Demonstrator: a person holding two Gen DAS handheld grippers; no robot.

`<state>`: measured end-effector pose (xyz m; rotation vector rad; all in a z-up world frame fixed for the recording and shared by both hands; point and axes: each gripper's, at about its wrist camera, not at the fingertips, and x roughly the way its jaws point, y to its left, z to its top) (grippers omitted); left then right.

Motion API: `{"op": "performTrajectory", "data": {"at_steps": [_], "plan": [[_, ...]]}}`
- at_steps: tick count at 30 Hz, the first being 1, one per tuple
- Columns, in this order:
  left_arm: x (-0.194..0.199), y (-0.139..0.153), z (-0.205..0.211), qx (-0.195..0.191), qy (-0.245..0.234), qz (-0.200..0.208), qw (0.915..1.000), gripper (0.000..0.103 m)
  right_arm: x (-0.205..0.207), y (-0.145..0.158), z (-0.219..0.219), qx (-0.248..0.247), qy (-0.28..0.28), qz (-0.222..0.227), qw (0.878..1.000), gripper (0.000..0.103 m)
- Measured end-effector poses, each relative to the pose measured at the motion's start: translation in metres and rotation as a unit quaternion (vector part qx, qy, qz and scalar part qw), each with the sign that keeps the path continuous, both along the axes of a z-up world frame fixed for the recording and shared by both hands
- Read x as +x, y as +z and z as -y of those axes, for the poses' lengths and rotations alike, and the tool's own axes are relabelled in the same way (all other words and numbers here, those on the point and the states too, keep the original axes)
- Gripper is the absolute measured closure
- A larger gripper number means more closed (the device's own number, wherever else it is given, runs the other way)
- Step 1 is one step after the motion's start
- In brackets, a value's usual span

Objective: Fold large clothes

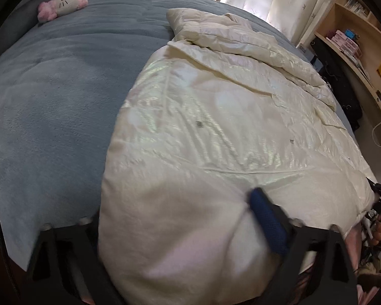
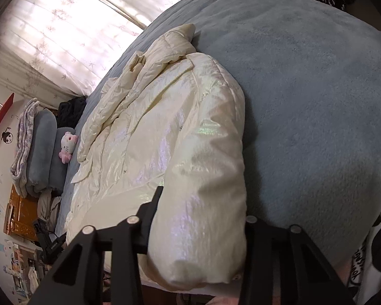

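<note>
Blue bed (image 1: 50, 89), cream coat (image 1: 216, 127), both tools gripping

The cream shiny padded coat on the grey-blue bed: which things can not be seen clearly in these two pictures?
- Left wrist view: the cream shiny padded coat bulges over the left hand-held gripper; one finger is hidden, and the near hem is blurred.
- Right wrist view: the coat's hem covers the right hand-held gripper; the grip is unclear.
- Both views: the sleeves are bunched and unclear.

No text, label or number is legible anywhere; lettering on the black-and-white fabric (image 2: 373, 251) is too blurred.
</note>
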<state>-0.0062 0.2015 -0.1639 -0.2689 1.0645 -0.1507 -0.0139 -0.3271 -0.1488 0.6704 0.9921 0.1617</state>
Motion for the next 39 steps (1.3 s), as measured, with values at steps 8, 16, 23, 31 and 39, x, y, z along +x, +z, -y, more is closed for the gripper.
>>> {"op": "performTrajectory", "data": {"at_steps": [8, 16, 23, 31, 39], "plan": [[-0.017, 0.043, 0.014, -0.013, 0.051, 0.035, 0.9980, 0.092, -0.008, 0.038, -0.014, -0.024, -0.004, 0.051, 0.998, 0.083], [-0.055, 0.096, 0.001, -0.077, 0.067, 0.049, 0.9935, 0.093, -0.040, 0.103, -0.011, -0.004, -0.004, 0.128, 0.992, 0.084], [-0.077, 0.143, -0.024, -0.181, 0.076, 0.098, 0.9755, 0.093, -0.067, 0.143, 0.004, 0.049, -0.017, 0.180, 0.982, 0.084], [-0.019, 0.153, -0.033, -0.229, 0.102, 0.122, 0.9604, 0.093, -0.023, 0.147, 0.017, 0.123, -0.053, 0.197, 0.971, 0.083], [0.099, 0.141, -0.028, -0.229, 0.134, 0.111, 0.9577, 0.090, 0.079, 0.135, 0.017, 0.138, -0.094, 0.185, 0.969, 0.077]]}}
